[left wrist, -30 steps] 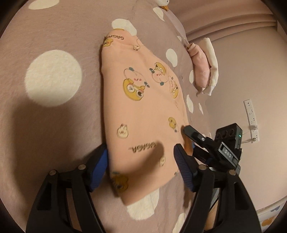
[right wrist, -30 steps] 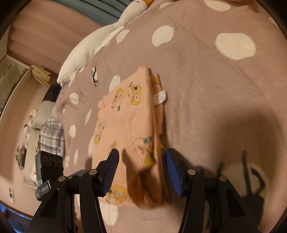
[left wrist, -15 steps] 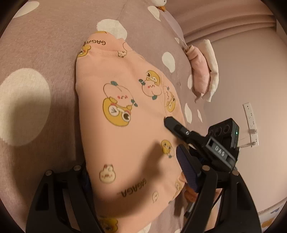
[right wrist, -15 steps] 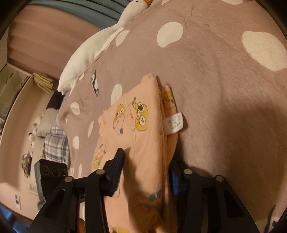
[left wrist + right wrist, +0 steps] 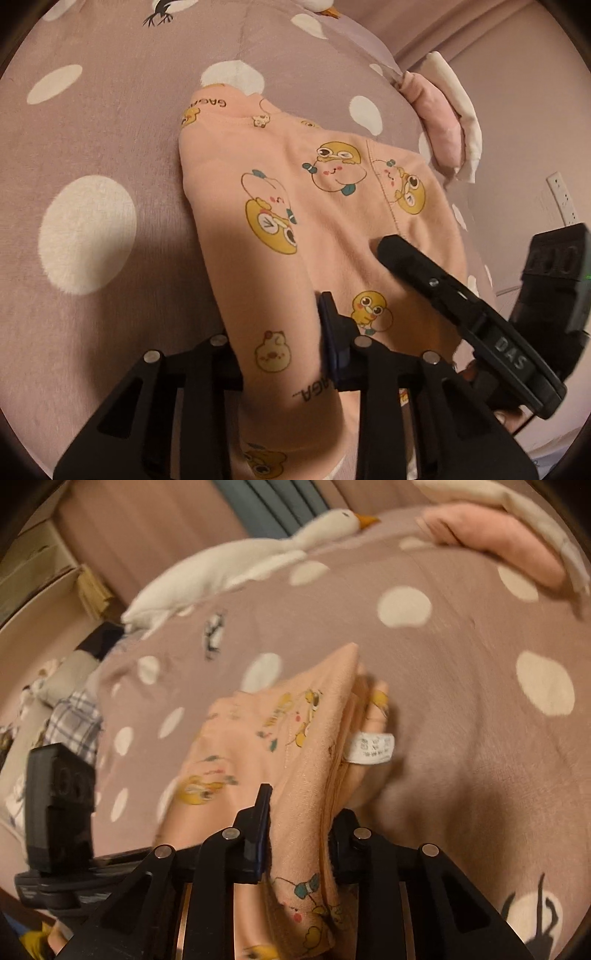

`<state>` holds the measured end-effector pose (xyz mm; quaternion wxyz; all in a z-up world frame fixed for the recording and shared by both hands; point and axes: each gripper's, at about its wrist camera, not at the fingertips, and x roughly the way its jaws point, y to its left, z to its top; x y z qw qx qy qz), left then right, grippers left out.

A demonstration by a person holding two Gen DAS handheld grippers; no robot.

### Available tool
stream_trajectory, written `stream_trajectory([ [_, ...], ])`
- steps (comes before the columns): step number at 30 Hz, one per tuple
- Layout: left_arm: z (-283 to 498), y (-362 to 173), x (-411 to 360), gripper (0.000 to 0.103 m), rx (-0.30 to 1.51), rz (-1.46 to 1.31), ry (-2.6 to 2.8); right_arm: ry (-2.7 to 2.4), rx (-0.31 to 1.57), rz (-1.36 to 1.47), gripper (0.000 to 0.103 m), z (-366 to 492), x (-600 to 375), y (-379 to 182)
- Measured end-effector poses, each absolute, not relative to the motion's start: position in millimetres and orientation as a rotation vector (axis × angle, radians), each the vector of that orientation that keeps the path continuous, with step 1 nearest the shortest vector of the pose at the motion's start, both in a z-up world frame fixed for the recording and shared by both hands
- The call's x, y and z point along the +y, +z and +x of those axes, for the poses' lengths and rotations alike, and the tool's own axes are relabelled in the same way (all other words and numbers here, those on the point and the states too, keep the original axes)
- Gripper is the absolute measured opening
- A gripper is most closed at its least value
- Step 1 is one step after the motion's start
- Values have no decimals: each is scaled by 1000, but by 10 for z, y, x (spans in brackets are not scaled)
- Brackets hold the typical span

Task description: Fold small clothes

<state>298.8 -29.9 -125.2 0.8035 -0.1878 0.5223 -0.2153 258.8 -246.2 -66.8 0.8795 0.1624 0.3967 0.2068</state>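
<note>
My left gripper and right gripper had just closed, each pinching the near edge of the peach garment on the dotted blanket.

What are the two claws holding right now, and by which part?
Both have just closed on the peach garment: left claw and right claw each pinch its near edge.

left gripper and right gripper angled downward, jaws just closing, pinching fabric
</note>
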Motion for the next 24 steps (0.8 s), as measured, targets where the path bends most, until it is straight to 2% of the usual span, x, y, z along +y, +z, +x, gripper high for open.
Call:
stream_trajectory([
  [14,1936,-1114,-130,28,1114,-322,-463,491,808,199,27,1685,-2236,-499],
  [24,1179,-877,27,28,1060,-293,-431,561,799,228,27,1063,-2093,-369],
])
